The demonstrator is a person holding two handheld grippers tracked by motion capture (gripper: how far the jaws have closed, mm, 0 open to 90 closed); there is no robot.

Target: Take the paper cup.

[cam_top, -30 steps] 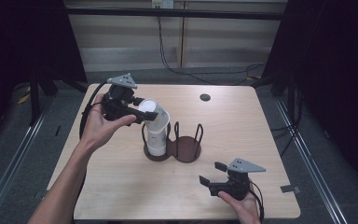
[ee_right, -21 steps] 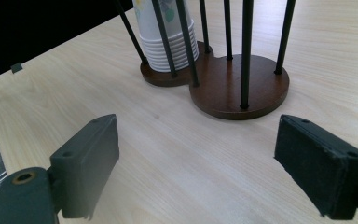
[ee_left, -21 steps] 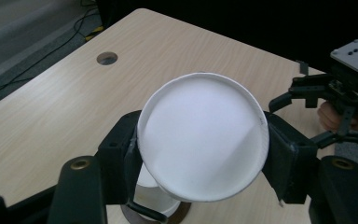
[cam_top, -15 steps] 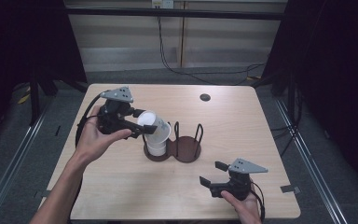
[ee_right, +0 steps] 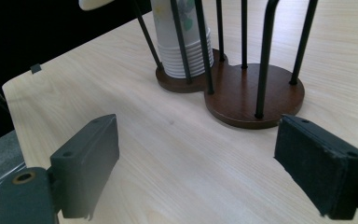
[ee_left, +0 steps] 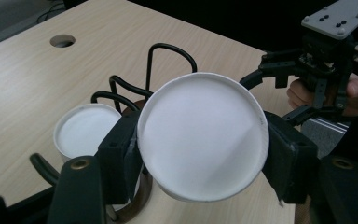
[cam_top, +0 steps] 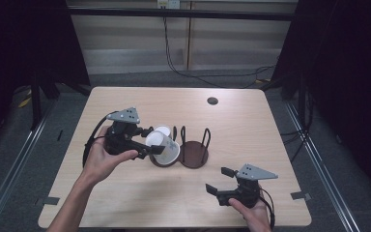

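Note:
My left gripper is shut on a white paper cup, which lies tipped on its side just in front of the holder's left ring. In the left gripper view the cup's open mouth faces the camera between both pads. A stack of white cups stands in the left ring of a brown two-ring wire holder; the right ring holds nothing. My right gripper rests low near the table's front right. Its jaws have just been opening and stand wide apart with nothing between them, pointing at the holder's base.
A round cable hole sits in the wooden table at the back. The holder's black wire loops rise beside the held cup. Dark floor and metal rails surround the table.
My left hand has come down and toward the table's front with the cup, tipping it from above the stack onto its side. The right hand has stayed put.

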